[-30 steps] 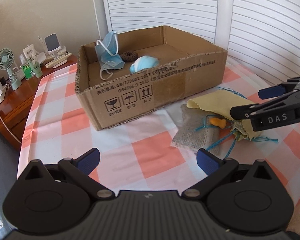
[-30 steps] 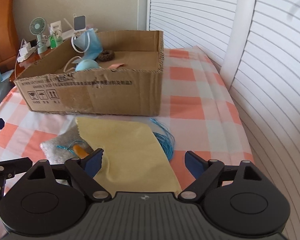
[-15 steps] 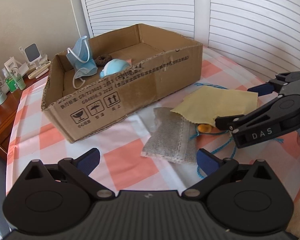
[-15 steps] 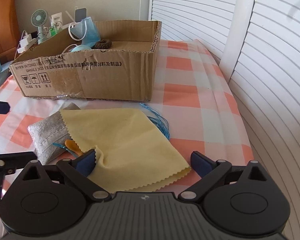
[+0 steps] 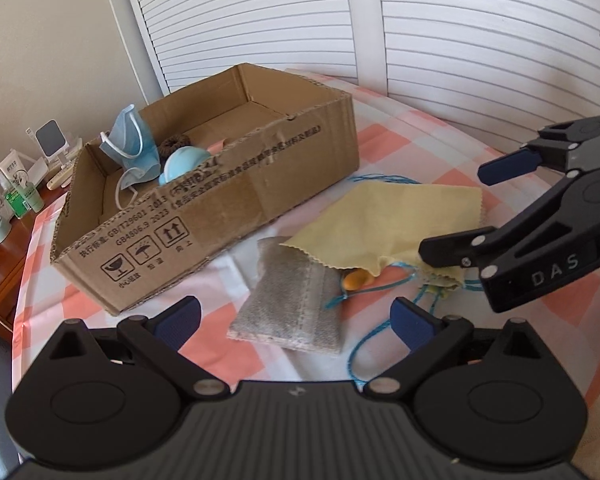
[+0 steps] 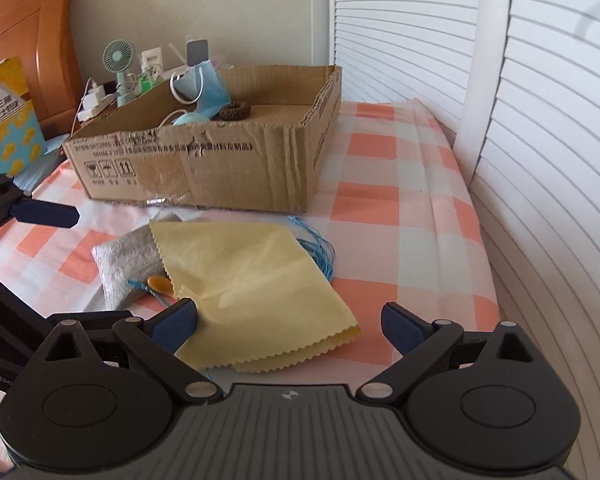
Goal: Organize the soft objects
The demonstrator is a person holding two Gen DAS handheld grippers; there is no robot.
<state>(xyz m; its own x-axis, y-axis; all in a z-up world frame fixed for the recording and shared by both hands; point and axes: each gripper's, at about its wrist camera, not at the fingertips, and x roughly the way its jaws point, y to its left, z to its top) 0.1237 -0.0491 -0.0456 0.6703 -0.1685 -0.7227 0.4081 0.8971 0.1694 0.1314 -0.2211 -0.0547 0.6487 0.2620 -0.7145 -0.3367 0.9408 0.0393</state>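
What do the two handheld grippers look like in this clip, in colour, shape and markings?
Both match: the left gripper and the right gripper have black bodies with ribbed tops, two round discs, silver pivot screws and angled black link arms ending in dark blue finger pads. Seen from the side, the right one bears white "DAS" lettering. No cables, hands or sleeves are visible.

Left tool [image 5: 296,318] jaws spread wide, right tool [image 6: 290,322] likewise, both empty

The right gripper [image 6: 288,324] gapes wide. The yellow cloth [image 6: 252,284] lies between its jaws, touching the left one.
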